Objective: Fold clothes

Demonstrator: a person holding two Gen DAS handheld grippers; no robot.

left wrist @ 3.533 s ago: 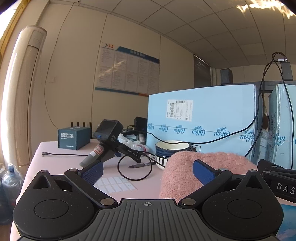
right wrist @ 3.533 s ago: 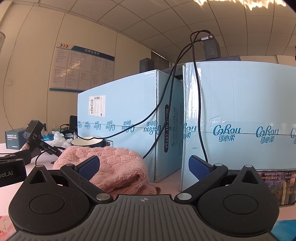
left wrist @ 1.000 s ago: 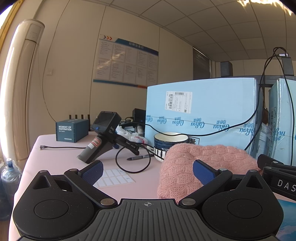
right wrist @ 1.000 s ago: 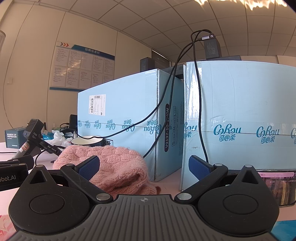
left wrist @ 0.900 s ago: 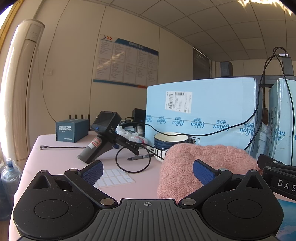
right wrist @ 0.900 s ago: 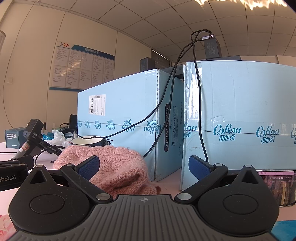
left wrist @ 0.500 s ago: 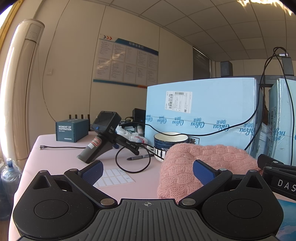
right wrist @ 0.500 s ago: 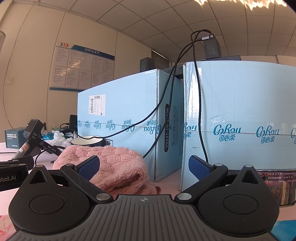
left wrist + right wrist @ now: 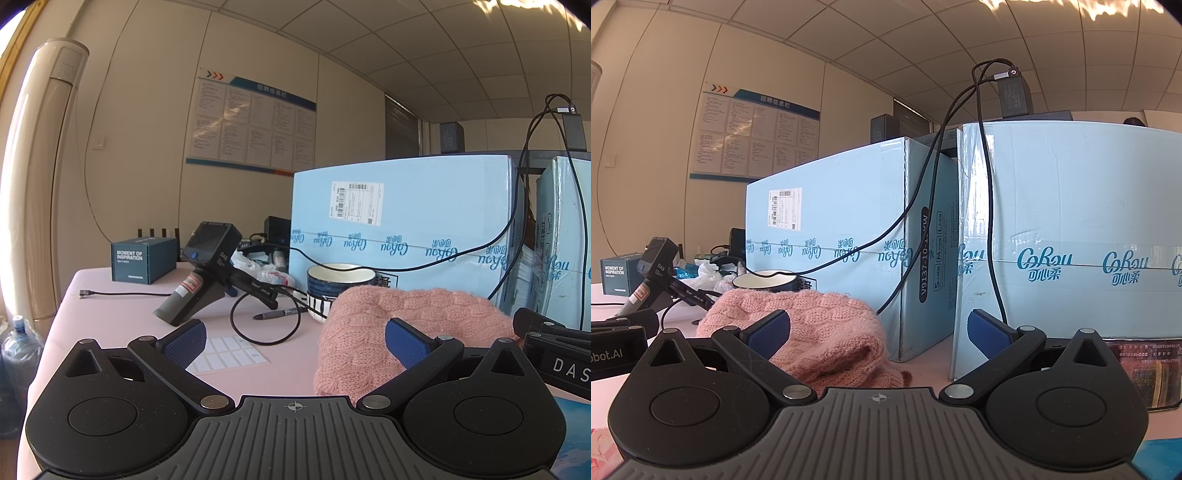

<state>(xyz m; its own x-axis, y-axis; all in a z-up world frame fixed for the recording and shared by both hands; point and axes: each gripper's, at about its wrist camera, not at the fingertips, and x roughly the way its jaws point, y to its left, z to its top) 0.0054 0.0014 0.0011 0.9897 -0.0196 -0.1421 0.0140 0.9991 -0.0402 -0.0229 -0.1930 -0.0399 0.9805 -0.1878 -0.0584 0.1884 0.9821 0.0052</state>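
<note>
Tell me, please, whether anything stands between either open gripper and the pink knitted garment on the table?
Nothing visible does. The pink knitted garment lies bunched directly ahead of the left gripper and the right gripper, both open. The blue-and-white bowl sits behind it.

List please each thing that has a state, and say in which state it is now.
left gripper: open, empty
right gripper: open, empty
pink knitted garment: bunched in a heap, not folded
bowl: upright, behind the garment
marker pen: lying flat on the table
</note>
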